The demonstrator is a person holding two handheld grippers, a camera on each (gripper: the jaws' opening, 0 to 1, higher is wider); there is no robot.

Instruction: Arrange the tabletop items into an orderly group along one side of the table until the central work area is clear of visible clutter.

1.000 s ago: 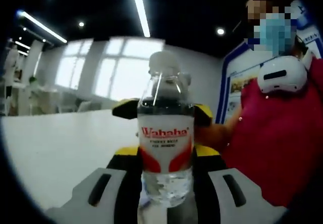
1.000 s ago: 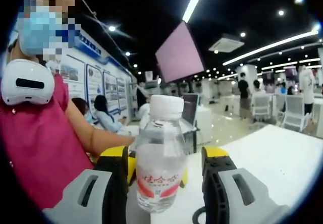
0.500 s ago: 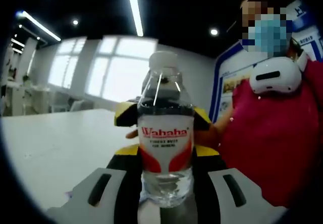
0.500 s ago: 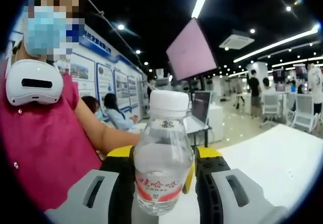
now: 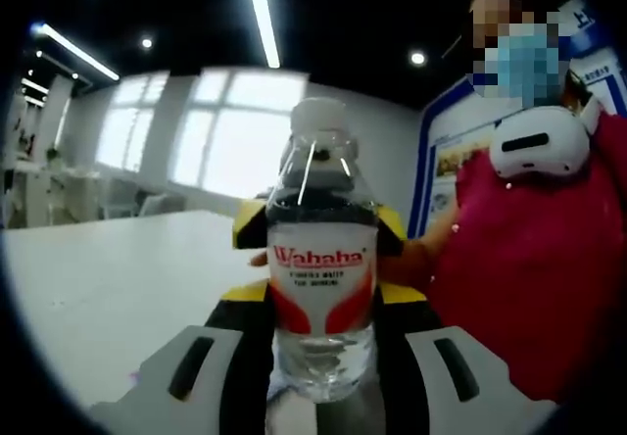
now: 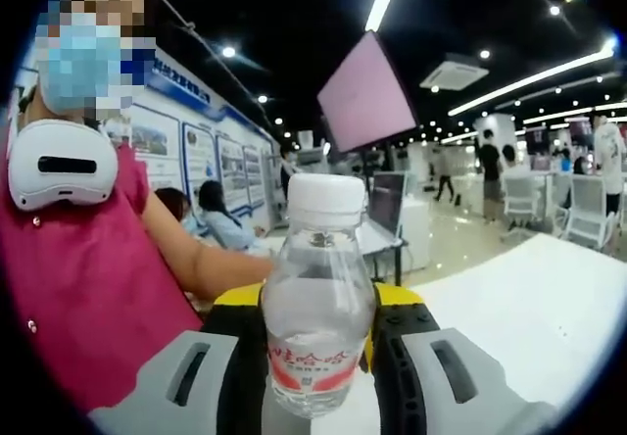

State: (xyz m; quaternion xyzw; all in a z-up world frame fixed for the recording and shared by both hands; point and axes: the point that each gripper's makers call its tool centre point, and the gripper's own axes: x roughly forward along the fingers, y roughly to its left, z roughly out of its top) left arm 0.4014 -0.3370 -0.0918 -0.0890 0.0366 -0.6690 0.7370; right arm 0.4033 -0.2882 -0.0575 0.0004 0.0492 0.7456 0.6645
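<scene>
A clear water bottle [image 5: 321, 259] with a white cap and a red "Wahaha" label stands upright between the jaws of my left gripper [image 5: 321, 298], which is shut on its lower body. Behind the bottle, the yellow fingers [image 5: 251, 229] of my right gripper reach in from the far side. In the right gripper view the same bottle [image 6: 318, 308] shows its back label, and my right gripper [image 6: 318, 296] is shut on it, jaws pressed to both sides. The bottle's base is hidden between the jaws.
The white table [image 5: 118, 278] stretches away to the left, and its top [image 6: 529, 298] also runs off to the right. A person in a red shirt [image 5: 529, 288] with a white device at the neck stands close beside the bottle. Desks, chairs and people fill the room behind.
My right gripper's jaws have closed in from a wide gap onto the bottle. The left gripper has kept its hold, and both views have shifted only slightly.
</scene>
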